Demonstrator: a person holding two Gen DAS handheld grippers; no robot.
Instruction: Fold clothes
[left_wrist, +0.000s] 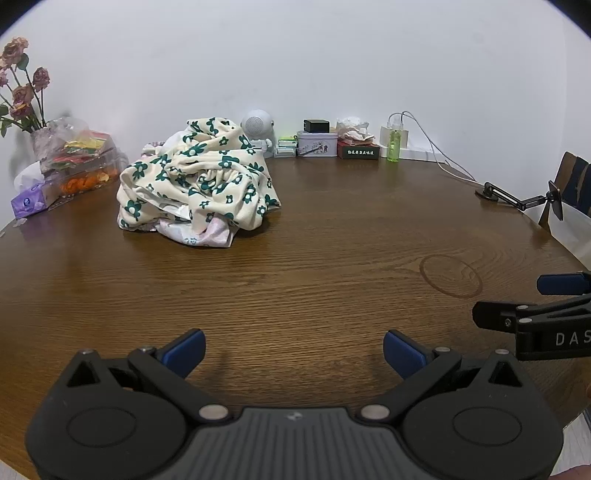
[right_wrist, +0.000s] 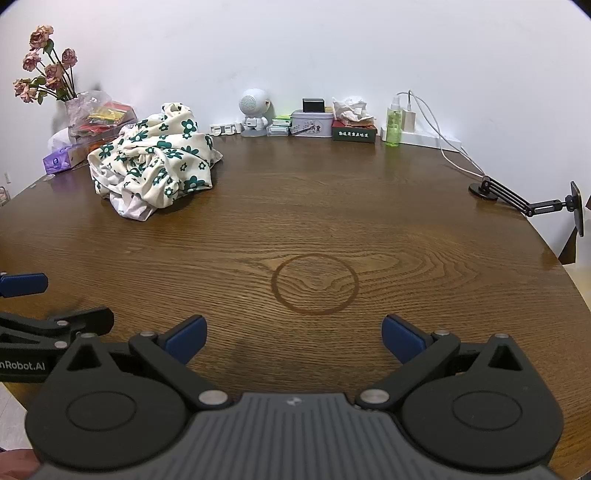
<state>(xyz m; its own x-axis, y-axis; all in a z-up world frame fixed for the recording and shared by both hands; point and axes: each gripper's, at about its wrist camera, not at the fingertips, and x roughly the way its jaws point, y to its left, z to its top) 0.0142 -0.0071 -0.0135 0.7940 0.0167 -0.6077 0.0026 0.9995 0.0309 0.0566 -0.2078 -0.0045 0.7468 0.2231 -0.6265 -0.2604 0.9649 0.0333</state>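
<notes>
Both grippers, left gripper (left_wrist: 293, 350) and right gripper (right_wrist: 293, 338), hover above the wooden table (left_wrist: 332, 240), jaws spread, holding nothing. Crumpled floral garment (left_wrist: 195, 177) lies well apart.

A pale pink garment (left_wrist: 201, 234) lies mostly buried under the flowered cloth (left_wrist: 199, 173). At three o'clock in the left view the other gripper (left_wrist: 554, 314) is cut by the edge. The print on the dark box (right_wrist: 354, 133) is too small to read.
</notes>
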